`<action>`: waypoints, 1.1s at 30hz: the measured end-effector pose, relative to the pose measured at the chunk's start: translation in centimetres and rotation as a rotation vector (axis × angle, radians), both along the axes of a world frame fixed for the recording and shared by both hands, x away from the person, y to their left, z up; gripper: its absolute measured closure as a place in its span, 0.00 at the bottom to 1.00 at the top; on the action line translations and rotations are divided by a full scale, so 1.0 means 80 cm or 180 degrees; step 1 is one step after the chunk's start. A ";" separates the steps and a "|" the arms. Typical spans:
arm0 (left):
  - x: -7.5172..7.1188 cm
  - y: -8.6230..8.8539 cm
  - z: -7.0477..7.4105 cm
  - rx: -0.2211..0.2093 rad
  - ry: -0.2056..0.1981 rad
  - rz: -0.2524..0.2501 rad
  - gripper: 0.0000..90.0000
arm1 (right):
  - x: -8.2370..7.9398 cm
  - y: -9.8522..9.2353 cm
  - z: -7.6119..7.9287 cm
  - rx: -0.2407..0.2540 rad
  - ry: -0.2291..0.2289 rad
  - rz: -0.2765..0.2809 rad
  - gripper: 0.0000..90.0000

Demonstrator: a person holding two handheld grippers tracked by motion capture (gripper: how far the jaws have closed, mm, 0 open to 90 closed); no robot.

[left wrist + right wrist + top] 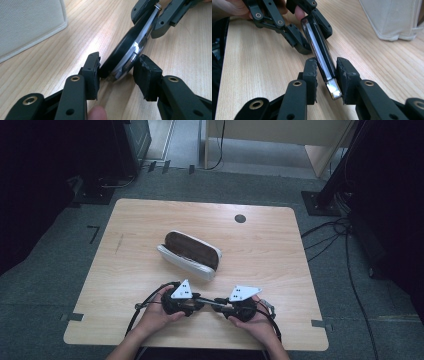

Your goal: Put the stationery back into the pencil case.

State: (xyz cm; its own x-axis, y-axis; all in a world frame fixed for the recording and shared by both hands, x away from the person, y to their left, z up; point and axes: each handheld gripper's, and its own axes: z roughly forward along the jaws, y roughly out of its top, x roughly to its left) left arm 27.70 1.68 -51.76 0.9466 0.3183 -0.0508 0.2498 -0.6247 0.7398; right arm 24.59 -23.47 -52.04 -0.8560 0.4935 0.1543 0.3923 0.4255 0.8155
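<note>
A folded pair of dark glasses (213, 301) with a silver hinge end hangs just above the table's front edge, held between both grippers. My left gripper (202, 299) points right and is shut on one end; in the left gripper view its pads (93, 72) squeeze the dark frame (127, 47). My right gripper (223, 303) points left and is shut on the other end (322, 62), with the silver tip sticking out toward the camera. An open glasses case (190, 254), white outside and brown inside, lies on the table behind the grippers.
The wooden table (130, 220) has a small dark round hole (240, 218) near its far edge. Cables trail on the floor to the right (345, 250). Dark stands and furniture surround the table.
</note>
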 end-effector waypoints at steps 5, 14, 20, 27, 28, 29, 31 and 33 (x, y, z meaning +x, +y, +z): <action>0.000 0.000 0.000 -0.0012 0.0023 -0.0040 0.59 | -0.005 0.005 0.001 -0.0092 -0.0129 0.0108 0.86; -0.001 0.004 0.000 -0.0024 0.0050 0.0070 0.44 | -0.007 0.006 0.005 -0.0092 -0.0201 0.0108 0.88; -0.002 0.008 0.002 -0.0002 -0.0045 0.0227 0.29 | -0.008 0.002 0.009 -0.0036 -0.0212 0.0066 0.88; -0.001 0.020 0.007 0.0007 -0.0086 0.0499 0.17 | -0.007 -0.008 0.023 0.0023 -0.0266 -0.0069 0.88; -0.001 0.021 0.008 -0.0004 -0.0081 0.0529 0.15 | -0.006 -0.010 0.027 0.0045 -0.0290 -0.0094 0.88; 0.000 0.024 0.010 -0.0024 -0.0090 0.0570 0.15 | -0.007 -0.011 0.029 0.0058 -0.0270 -0.0109 0.88; 0.001 0.028 0.013 -0.0111 -0.0067 0.0670 0.15 | -0.006 -0.013 0.035 0.0104 -0.0274 -0.0134 0.88; 0.001 0.032 0.015 -0.0136 -0.0056 0.0719 0.12 | -0.005 -0.014 0.041 0.0115 -0.0297 -0.0169 0.88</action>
State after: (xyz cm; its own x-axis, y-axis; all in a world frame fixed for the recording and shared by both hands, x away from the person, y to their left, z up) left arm 27.81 4.21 -50.54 0.8524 0.5202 -0.0528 0.3665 -0.5224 0.7699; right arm 24.23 -24.61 -48.73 -0.8402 0.5342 0.0936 0.3353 0.3759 0.8639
